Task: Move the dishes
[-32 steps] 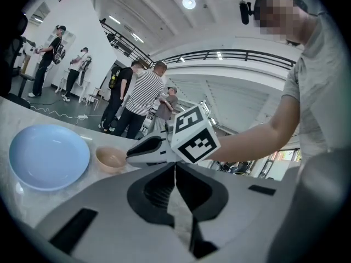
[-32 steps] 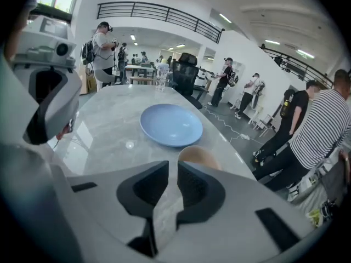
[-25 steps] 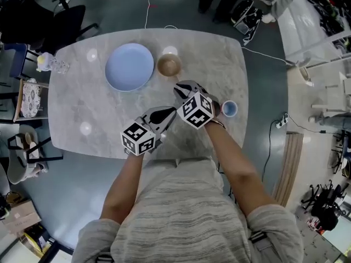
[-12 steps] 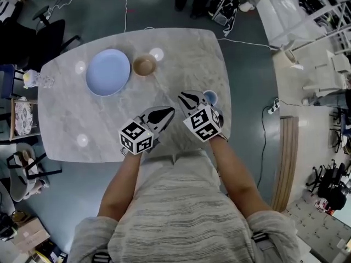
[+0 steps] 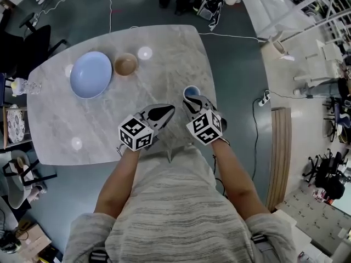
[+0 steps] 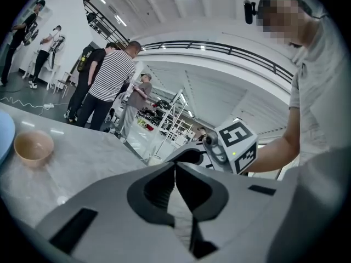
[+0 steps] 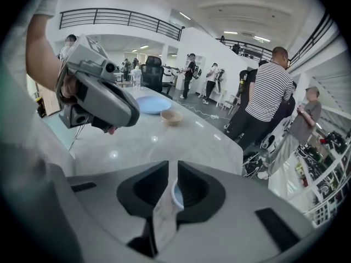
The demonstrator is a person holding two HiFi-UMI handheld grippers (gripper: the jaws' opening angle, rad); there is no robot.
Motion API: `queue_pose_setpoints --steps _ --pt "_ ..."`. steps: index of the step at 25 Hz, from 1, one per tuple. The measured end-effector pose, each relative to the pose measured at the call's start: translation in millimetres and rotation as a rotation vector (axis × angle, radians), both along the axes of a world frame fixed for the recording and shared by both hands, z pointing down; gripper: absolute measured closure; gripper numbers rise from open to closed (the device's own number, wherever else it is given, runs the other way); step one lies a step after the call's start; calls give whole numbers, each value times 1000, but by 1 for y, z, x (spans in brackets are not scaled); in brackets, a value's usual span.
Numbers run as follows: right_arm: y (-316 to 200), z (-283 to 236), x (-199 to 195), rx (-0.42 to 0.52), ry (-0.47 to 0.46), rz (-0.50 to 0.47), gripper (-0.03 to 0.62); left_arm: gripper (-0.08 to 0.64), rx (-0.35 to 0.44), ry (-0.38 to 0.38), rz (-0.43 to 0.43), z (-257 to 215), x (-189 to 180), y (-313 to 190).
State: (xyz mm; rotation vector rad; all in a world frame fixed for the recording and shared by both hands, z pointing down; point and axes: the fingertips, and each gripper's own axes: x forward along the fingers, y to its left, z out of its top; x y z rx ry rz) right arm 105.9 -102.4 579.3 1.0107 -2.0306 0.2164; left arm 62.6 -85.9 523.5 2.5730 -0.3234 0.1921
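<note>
On the marble table (image 5: pixel 109 125) a small blue cup (image 5: pixel 192 92) stands near the right edge. My right gripper (image 5: pixel 193 101) points down at it. In the right gripper view its jaws (image 7: pixel 170 169) stand a narrow slit apart, and the cup's rim (image 7: pixel 176 193) shows through that slit. I see no pad pressing on the cup. My left gripper (image 5: pixel 167 110) hovers just to the left, its jaw tips (image 6: pixel 175 167) together on nothing. A large blue plate (image 5: pixel 90 74) and a brown bowl (image 5: pixel 125 64) sit side by side at the table's far left.
A clear glass object (image 5: pixel 24 85) stands at the table's left edge. Dark chairs (image 5: pixel 33 43) and a small side table (image 5: pixel 11 126) stand left of it. Several people (image 7: pixel 269 100) stand beyond the far side. Cables (image 5: pixel 109 10) trail over the floor.
Both grippers have moved right along the table's near side. The right one has swung from pointing toward the bowl to standing over the blue cup. The cup has not moved.
</note>
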Motion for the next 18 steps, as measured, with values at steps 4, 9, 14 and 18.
queue_pose_setpoints --steps 4,9,14,18 --pt "7 19 15 -32 91 -64 522 538 -6 -1 0 2 13 3" --pt "11 43 20 -70 219 -170 522 538 -16 -5 -25 7 15 5" --pt "10 65 26 -113 297 -245 522 538 -26 -5 -56 12 14 5" --pt "8 78 30 -146 347 -270 522 538 -28 -3 -76 14 11 3"
